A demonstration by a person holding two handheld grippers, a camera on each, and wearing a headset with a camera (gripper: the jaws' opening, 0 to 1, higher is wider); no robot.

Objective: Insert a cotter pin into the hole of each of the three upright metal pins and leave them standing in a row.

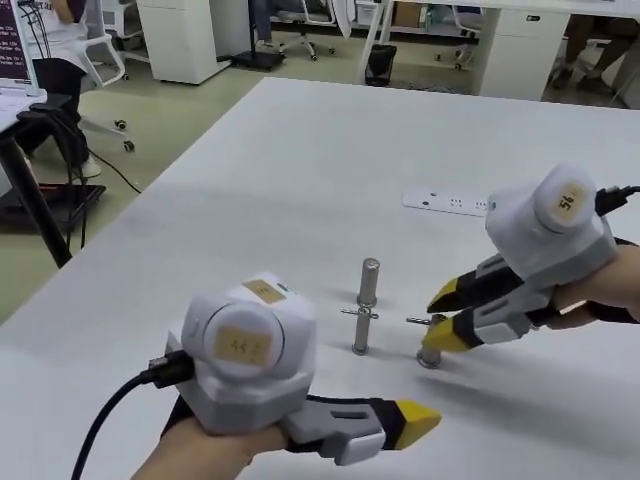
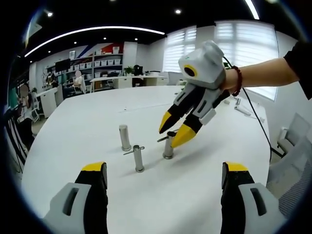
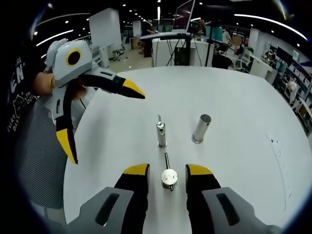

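Head view: middle pin (image 1: 361, 332) upright on tabletop (image 1: 300, 180), cotter (image 1: 358, 313) through it. Far pin (image 1: 369, 282) stands just behind the middle pin, bare. Third pin (image 1: 430, 352) stands just right of the middle pin, with a second cotter (image 1: 421, 321) poking out toward it. Right hand-held gripper (image 1: 447, 318) has its jaws apart, straddling the third pin's top.

Left gripper view: left hand-held gripper (image 2: 165, 170) has its jaws wide apart and holds nothing, well short of the middle pin.

Right gripper view: the third pin's head sits between the gripper's own jaws with a slim gap each side — not clamped, by my read. The second cotter points at the middle pin.

Risks: a jaw catching the second cotter on the way out would tip the third pin, and the middle pin is close enough to go down with it. The second cotter looks only partly seated — a nudge could slide it free. The far pin is not yet pinned.
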